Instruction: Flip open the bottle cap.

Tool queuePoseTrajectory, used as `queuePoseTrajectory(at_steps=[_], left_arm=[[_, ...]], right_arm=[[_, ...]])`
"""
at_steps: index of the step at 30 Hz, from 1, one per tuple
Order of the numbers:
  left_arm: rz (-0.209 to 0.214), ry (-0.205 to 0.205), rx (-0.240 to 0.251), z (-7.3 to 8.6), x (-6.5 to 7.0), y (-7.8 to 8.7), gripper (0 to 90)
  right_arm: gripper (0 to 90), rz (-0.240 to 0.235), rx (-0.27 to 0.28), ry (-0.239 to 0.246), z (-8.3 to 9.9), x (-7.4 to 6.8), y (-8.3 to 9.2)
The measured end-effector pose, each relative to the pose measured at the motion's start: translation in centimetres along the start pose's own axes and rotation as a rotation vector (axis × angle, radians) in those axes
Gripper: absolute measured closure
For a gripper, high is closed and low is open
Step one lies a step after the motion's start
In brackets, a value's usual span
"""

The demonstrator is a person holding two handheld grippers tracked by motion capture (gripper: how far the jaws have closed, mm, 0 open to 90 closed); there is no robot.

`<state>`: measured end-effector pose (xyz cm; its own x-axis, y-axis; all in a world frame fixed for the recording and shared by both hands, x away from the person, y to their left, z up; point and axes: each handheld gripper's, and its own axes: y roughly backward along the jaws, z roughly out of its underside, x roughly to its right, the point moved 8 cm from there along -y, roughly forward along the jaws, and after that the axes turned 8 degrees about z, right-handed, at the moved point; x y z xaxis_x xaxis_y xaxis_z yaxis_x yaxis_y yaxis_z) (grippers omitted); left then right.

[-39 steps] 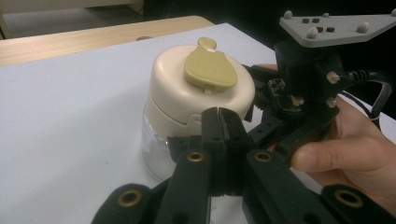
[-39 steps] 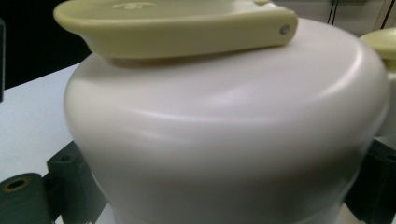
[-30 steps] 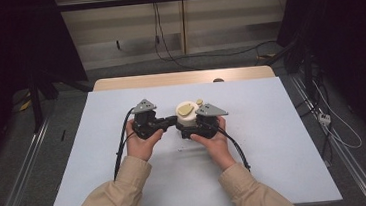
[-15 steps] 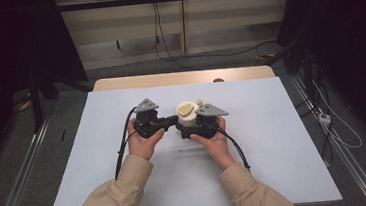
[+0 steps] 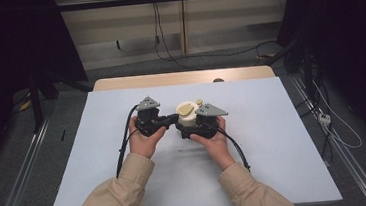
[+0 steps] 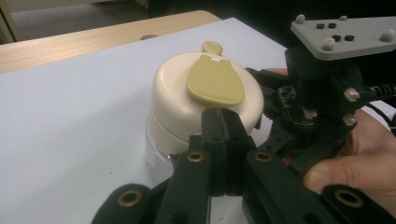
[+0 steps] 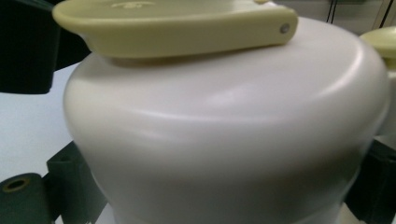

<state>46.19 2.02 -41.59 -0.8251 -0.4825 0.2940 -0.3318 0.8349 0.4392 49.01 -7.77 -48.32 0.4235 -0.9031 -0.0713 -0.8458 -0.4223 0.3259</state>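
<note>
Item: cream-lidded jar [image 5: 188, 116], standing at mid-table [image 5: 274, 140]. Right gripper [image 5: 193, 127] is set around the jar, jaws flanking its lid. Left gripper [image 6: 219, 122], jaws pressed together, is tipped against the lid's olive flap [image 6: 215, 81]. No change is noted from a second earlier; flap-opening judged pending.

Jar [image 7: 224, 140] cut off at the frame's bottom, right gripper [image 5: 193, 124] jaw tips hidden behind it
</note>
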Motion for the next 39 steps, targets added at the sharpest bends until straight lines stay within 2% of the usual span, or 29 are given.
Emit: queuePoseTrajectory(at_steps=[16,25,39], left_arm=[[-0.007,-0.014,-0.012,-0.02,0.07,-0.47,90.0],[-0.014,-0.008,-0.01,-0.07,0.03,-0.5,90.0],[-0.016,-0.021,-0.003,-0.76,0.26,-0.57,90.0]], right_arm=[[6.3,0.001,0.001,0.0,0.0,0.01,0.0],[6.2,0.002,0.001,-0.001,0.01,0.01,0.0],[6.2,0.002,0.001,-0.001,0.02,0.01,0.01]])
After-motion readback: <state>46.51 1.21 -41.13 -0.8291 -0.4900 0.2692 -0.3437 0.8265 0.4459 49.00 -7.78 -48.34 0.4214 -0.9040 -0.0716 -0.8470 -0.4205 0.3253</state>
